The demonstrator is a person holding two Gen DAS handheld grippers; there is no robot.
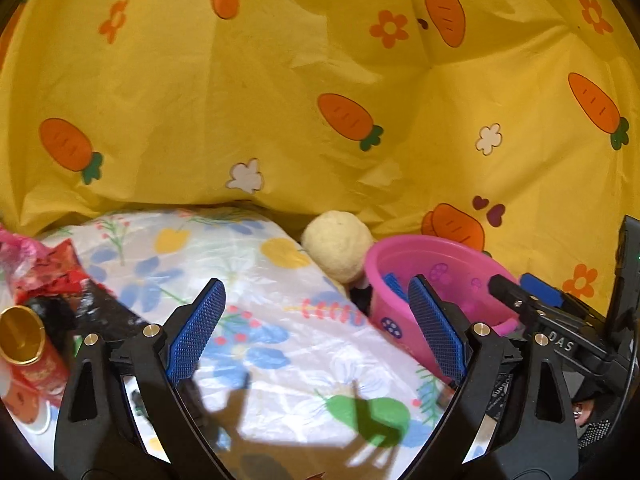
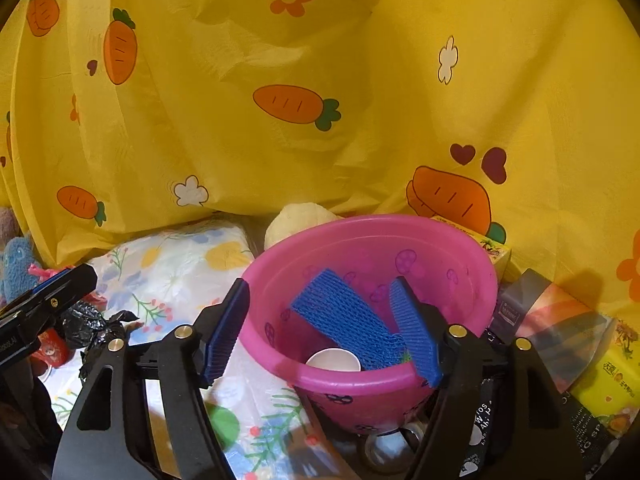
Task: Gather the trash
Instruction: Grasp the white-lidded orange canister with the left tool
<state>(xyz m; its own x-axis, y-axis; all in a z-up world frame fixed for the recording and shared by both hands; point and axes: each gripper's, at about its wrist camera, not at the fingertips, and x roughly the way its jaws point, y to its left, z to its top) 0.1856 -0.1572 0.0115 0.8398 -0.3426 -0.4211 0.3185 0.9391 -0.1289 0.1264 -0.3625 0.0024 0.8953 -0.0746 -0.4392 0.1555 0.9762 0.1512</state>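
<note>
A flowered plastic cloth (image 1: 256,280) in white, blue, yellow and green covers the surface. On it a pink basin (image 2: 360,248) stands at about three o'clock from its middle, with a cream plush ball (image 1: 338,246) just beside the basin's rim at ten o'clock. A red tin with a gold lid (image 1: 24,344) and a crumpled black bag (image 2: 90,328) lie toward nine o'clock.

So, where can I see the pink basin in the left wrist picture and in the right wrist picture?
Left wrist view: the pink basin sits right of centre, partly behind the left gripper's right finger.
Right wrist view: the pink basin is at centre, low, with a blue mesh piece inside.
Shared landmark: the cream plush ball just left of and behind the basin.
</note>
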